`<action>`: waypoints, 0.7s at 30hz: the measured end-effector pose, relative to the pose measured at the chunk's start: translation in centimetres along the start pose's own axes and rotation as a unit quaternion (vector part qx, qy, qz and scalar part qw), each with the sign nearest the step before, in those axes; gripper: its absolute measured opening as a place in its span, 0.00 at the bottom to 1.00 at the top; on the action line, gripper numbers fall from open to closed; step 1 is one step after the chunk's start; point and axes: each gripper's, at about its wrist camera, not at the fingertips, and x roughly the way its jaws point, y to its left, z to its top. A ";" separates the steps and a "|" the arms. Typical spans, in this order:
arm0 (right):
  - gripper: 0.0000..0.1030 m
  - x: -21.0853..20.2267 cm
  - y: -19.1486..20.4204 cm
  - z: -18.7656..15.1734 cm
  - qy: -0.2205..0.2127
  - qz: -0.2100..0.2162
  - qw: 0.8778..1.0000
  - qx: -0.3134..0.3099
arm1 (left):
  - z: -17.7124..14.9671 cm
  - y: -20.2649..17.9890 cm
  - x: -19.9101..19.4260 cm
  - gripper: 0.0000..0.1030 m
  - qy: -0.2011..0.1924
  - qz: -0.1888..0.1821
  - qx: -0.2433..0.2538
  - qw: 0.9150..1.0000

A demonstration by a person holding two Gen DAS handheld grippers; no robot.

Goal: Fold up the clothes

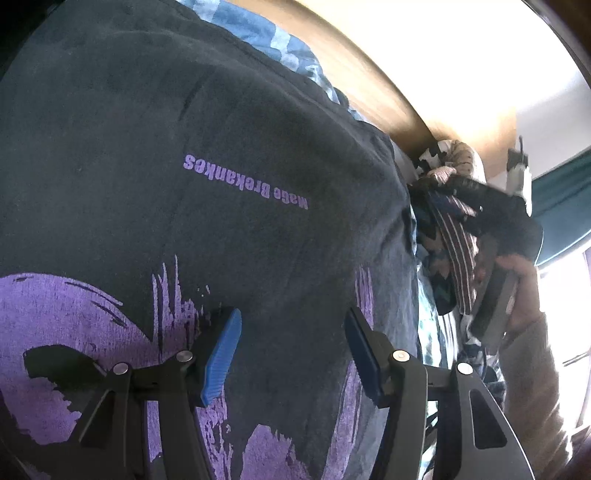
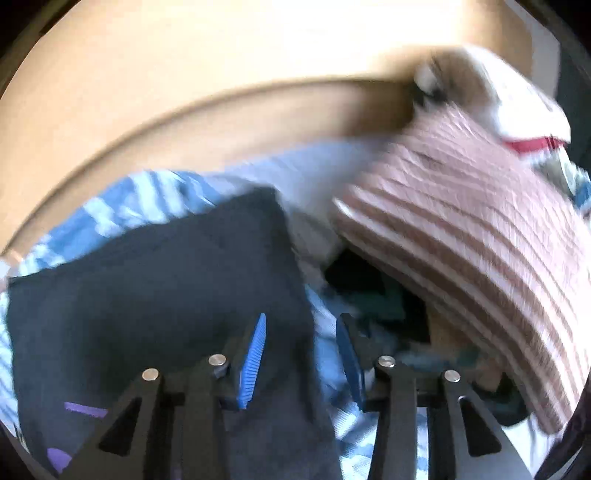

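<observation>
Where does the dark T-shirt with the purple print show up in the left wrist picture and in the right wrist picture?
Left wrist view: the dark T-shirt fills the left and centre, purple print nearest the camera.
Right wrist view: the dark T-shirt lies lower left, only scraps of purple showing at the bottom edge.
Shared landmark: the blue-and-white patterned bedding along the shirt's far edge in both.

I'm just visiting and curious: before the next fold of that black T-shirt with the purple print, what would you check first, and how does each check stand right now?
1. Left gripper open with nothing between its pads: ok.
2. Right gripper open and empty: ok.
3. Black T-shirt lying spread on the blue patterned bedding: ok.
4. T-shirt free of the clothes pile beside it: ok.
5. Right wrist view sharp enough to aim: not ok, blurred.
6. All T-shirt edges in sight: cannot tell.
</observation>
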 end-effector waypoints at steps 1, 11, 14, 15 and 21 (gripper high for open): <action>0.48 0.1 0.4 0.6 -0.005 0.003 1.000 -0.005 | 0.0 0.1 0.1 0.58 -0.001 -0.001 -0.004 1.000; 0.54 7.2 0.0 3.7 0.033 -0.002 0.998 0.059 | -0.5 0.4 -0.3 0.72 -0.071 0.005 -0.038 0.997; 0.38 7.9 0.1 4.1 0.033 0.004 0.999 0.042 | -0.7 0.6 -0.3 0.73 -0.097 0.005 -0.054 0.994; 0.23 8.0 0.1 4.0 0.034 0.005 0.999 0.038 | -0.7 0.6 -0.2 0.74 -0.102 0.005 -0.056 0.993; 0.03 7.7 1.4 4.3 0.006 -0.068 0.997 -0.030 | -1.0 0.5 -0.8 0.76 -0.161 0.027 -0.080 0.983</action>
